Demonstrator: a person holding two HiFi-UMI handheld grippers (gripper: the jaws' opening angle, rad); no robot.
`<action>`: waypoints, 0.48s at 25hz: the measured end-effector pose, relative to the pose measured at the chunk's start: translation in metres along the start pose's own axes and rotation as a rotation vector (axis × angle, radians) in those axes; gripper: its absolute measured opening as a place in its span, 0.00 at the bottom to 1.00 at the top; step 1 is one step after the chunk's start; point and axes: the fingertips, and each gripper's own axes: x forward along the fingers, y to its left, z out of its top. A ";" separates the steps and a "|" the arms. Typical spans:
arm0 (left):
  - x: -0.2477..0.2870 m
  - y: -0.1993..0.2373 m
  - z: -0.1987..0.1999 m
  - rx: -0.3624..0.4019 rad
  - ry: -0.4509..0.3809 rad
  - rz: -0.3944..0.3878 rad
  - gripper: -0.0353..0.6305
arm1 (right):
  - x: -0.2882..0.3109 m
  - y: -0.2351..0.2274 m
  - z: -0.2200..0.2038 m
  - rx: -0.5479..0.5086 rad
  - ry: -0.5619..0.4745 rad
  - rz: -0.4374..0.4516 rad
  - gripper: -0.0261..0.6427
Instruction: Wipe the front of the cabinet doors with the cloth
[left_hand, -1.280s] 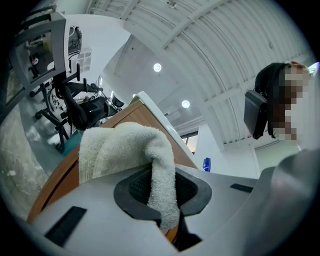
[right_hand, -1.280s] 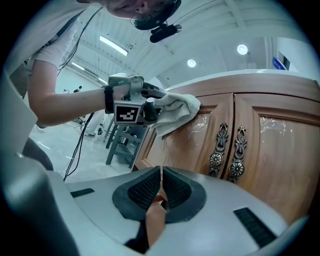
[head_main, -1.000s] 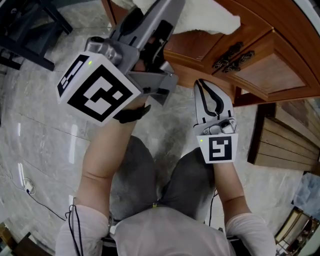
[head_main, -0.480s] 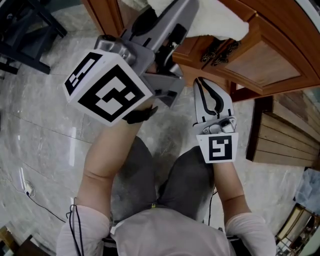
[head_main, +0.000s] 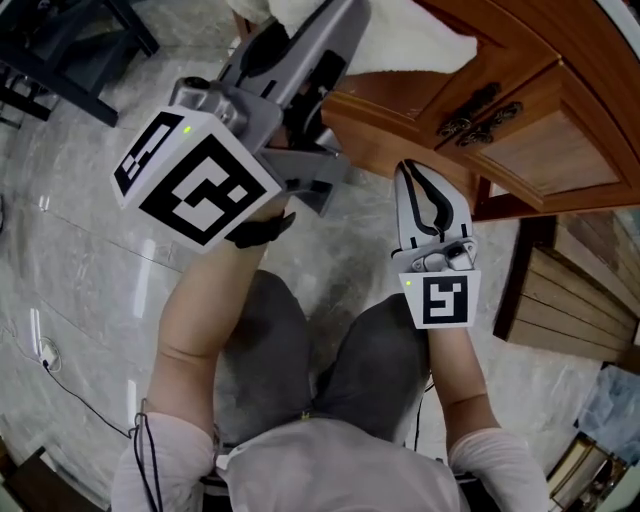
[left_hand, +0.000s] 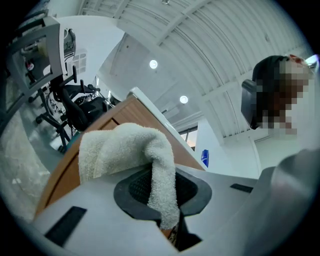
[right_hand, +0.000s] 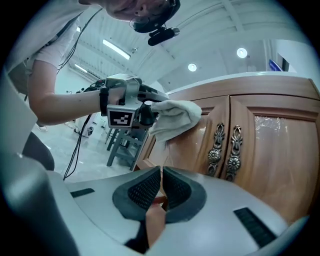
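Observation:
A white cloth (head_main: 410, 40) is pressed against the brown wooden cabinet doors (head_main: 540, 140). My left gripper (head_main: 320, 45) is shut on it, its big marker cube turned toward the head view. In the left gripper view the cloth (left_hand: 125, 150) drapes out from between the jaws (left_hand: 162, 192). The right gripper view shows the cloth (right_hand: 175, 117) against the left door (right_hand: 195, 145), beside the ornate metal handles (right_hand: 225, 150). My right gripper (head_main: 418, 172) hangs lower, in front of the doors, shut with nothing in it (right_hand: 161, 175).
The floor is grey marble. A dark frame (head_main: 60, 50) stands at the far left and a grey stool (right_hand: 122, 145) beside the cabinet. Wooden slats (head_main: 570, 290) lie at the right. A cable (head_main: 45, 350) runs over the floor. The person's knees (head_main: 320, 350) are below the grippers.
The left gripper with the cloth swung right along the cabinet front, then back left. The right gripper stayed shut and sits slightly lower in the view.

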 end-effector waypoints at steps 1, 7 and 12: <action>-0.008 0.007 0.007 0.011 -0.004 0.014 0.14 | 0.004 0.006 0.002 -0.004 -0.004 0.005 0.10; -0.047 0.057 0.035 0.023 -0.055 0.113 0.14 | 0.020 0.027 0.008 -0.020 -0.002 0.023 0.10; -0.052 0.078 0.024 -0.022 -0.043 0.138 0.14 | 0.023 0.028 0.004 -0.045 0.015 0.018 0.10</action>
